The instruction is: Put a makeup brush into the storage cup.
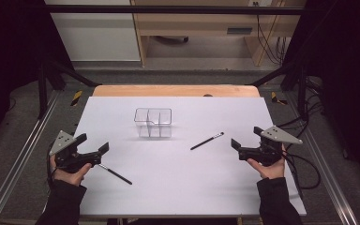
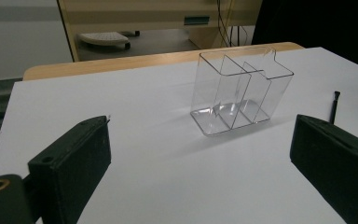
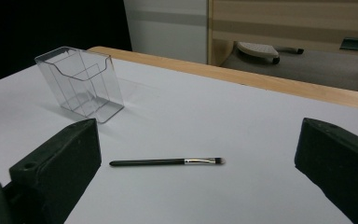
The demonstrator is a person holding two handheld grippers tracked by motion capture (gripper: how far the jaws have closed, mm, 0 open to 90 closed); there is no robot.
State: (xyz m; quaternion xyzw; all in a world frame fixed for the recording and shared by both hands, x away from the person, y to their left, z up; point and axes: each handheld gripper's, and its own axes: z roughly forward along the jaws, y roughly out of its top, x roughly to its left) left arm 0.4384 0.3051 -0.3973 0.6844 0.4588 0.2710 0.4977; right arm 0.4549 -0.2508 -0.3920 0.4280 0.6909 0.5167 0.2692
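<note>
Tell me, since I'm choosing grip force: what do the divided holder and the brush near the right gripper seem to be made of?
The holder looks like clear, glossy rigid plastic, likely acrylic: the table shows through its walls and its edges catch light. The brush has a dark handle, plastic or lacquered wood, a shiny metal-looking ferrule and a pale bristle tip.

No text, label, brand, number or sign can be read in any of the views. A small dark plate sits on the front of the wooden furniture at the upper middle of the high view, and it appears again at the top of the left gripper view; it is too small and blurred to show any writing. Yellow-and-black striped patches lie on the floor at the table's far corners in the high view, a warning pattern without letters.
</note>
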